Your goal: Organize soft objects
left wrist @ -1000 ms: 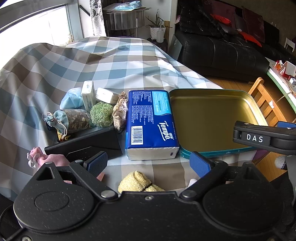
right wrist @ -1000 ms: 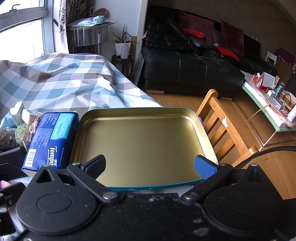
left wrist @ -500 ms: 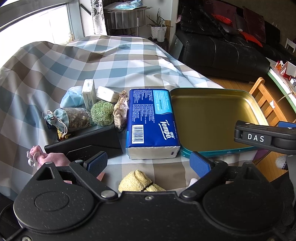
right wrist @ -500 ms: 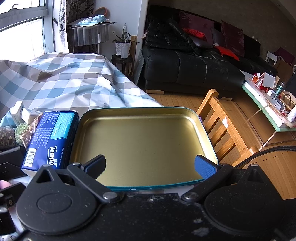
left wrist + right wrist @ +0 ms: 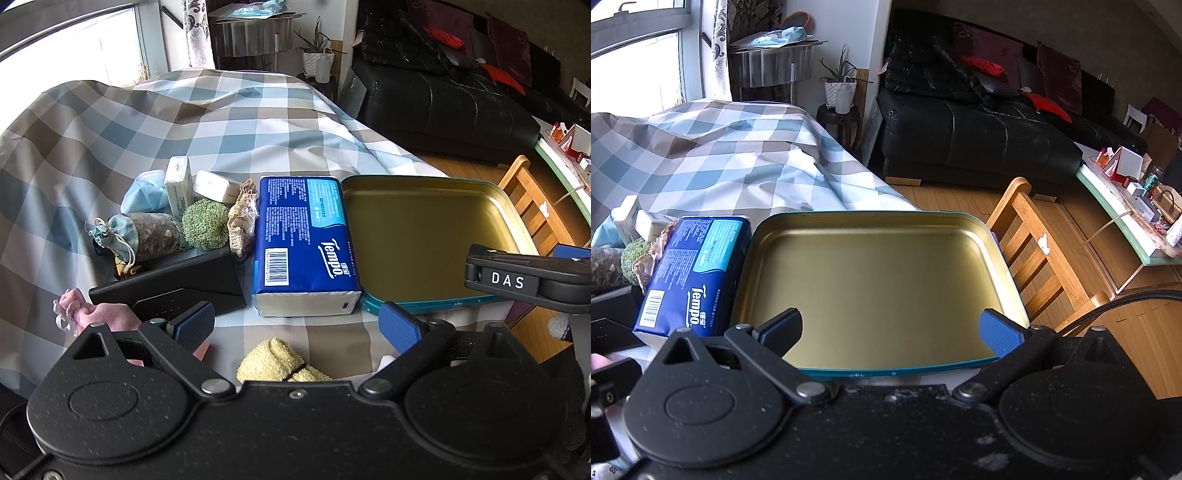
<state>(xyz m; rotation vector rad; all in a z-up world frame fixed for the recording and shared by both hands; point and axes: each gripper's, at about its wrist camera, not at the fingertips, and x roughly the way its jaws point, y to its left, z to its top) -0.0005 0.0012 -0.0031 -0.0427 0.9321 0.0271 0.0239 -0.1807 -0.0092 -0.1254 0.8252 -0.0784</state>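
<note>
The left gripper (image 5: 297,325) hangs with its blue-padded jaws spread wide and nothing between them. Just below it, at the near edge of the checked blue, grey and white tablecloth (image 5: 229,122), lies a folded pale-yellow terry cloth (image 5: 275,363), with a pink cloth bundle (image 5: 99,317) to its left. Beyond stands a blue plastic-wrapped Tempo tissue pack (image 5: 304,245), touching the left rim of the shallow gold-lined metal tray with a teal edge (image 5: 436,182). Farther left sit a green crocheted ball (image 5: 205,229), a blue drawstring sachet (image 5: 146,236) and a light-blue face mask (image 5: 142,194).

The right gripper (image 5: 892,332) is likewise wide open and empty, hovering over the tray's near rim (image 5: 886,373).

Nothing lies in the tray, so the sorting seems barely begun. The likely next move is for the left gripper to drop onto the yellow cloth, pinch it at its raised fold, and carry it right, over the tray's rim.
</note>
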